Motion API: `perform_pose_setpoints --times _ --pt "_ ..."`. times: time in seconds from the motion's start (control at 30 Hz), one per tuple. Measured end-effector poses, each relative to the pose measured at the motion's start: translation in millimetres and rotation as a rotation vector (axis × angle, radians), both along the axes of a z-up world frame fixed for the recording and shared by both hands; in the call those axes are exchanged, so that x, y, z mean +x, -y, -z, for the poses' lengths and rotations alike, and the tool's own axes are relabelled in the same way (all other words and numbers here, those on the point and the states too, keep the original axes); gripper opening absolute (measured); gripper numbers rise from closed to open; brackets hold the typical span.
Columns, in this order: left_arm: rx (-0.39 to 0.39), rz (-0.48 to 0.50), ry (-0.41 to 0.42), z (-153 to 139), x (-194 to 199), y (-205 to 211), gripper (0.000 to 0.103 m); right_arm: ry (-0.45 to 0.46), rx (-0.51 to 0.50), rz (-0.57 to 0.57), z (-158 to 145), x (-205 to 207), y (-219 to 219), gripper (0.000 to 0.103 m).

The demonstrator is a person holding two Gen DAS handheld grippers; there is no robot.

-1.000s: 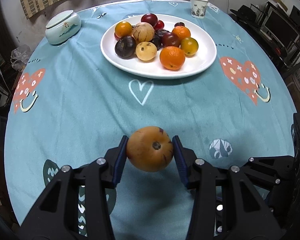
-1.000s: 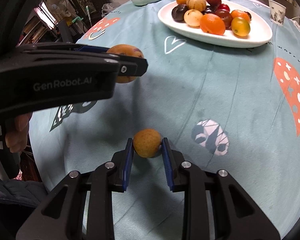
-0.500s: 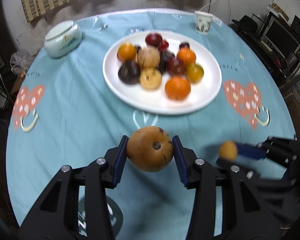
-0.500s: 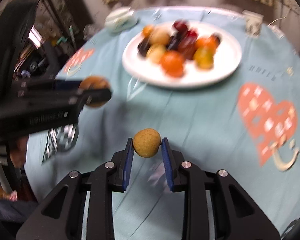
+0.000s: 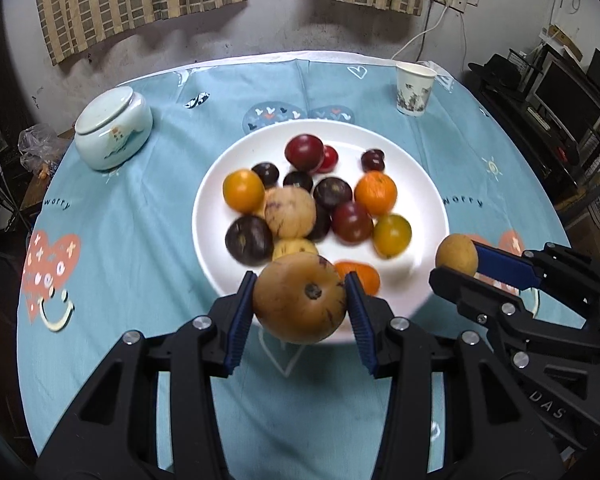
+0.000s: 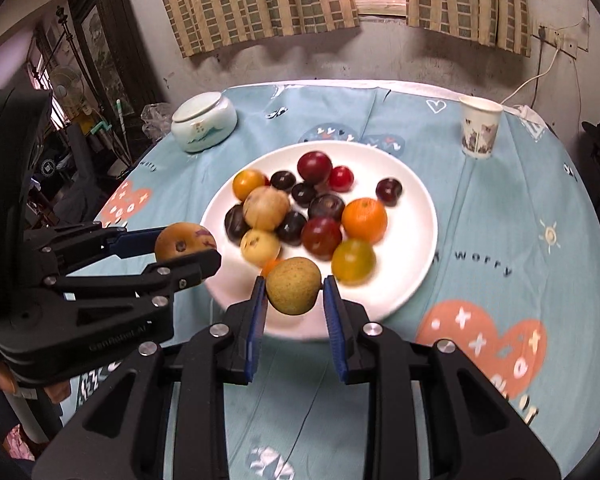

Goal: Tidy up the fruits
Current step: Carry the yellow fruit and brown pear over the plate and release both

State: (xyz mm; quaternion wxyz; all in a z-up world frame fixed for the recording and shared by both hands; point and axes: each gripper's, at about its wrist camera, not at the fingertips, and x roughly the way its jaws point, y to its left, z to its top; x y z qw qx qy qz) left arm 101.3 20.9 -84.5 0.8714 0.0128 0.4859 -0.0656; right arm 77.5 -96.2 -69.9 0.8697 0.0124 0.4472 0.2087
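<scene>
- Both pairs of tongs have travelled from the near edge of the tabletop toward the plate since a second ago, each carrying its fruit; a second ago the plate sat far ahead, now it lies just beyond the fingertips, so I judge the drop onto the plate is the next step.
- Left wrist view: the left tongs (image 5: 300,300) are clamped on a large tan fruit (image 5: 299,297), round, matte, with purple streaks and a dark stem scar facing the camera. It hangs over the near rim of the white plate (image 5: 428,200), which is glossy, shallow and round.
- Beyond the left tongs the plate holds a loose heap: dark purple plums, shiny red ones, pebbled oranges, yellow-orange rounds and a pale speckled fruit.
- To the right of the left tongs, the right tongs (image 5: 458,264) grip a small tan fruit (image 5: 456,255) over the plate's right edge.
- Right wrist view: the right tongs (image 6: 294,290) pinch the small tan fruit (image 6: 293,286), rough and finely speckled, above the plate's (image 6: 420,216) near rim.
- Left of them, the left tongs (image 6: 188,246) hold the large tan fruit (image 6: 185,242) at the plate's left edge.
- Far ahead stand a lidded ceramic jar (image 6: 203,122) and a paper cup (image 6: 479,126) on the soft blue printed tablecloth (image 6: 500,240).
</scene>
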Motion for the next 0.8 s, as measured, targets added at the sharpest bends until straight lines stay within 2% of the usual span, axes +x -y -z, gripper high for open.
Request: perform_pose_setpoints --times 0.27,0.43,0.8 --pt "0.012 -0.008 0.010 3 39 3 0.046 0.011 -0.014 0.014 0 38 0 0.029" --pt "0.048 0.006 0.016 9 57 8 0.046 0.010 -0.027 0.029 2 59 1 0.029" --pt "0.059 0.018 0.044 11 66 11 0.046 0.014 -0.016 0.048 6 80 3 0.029"
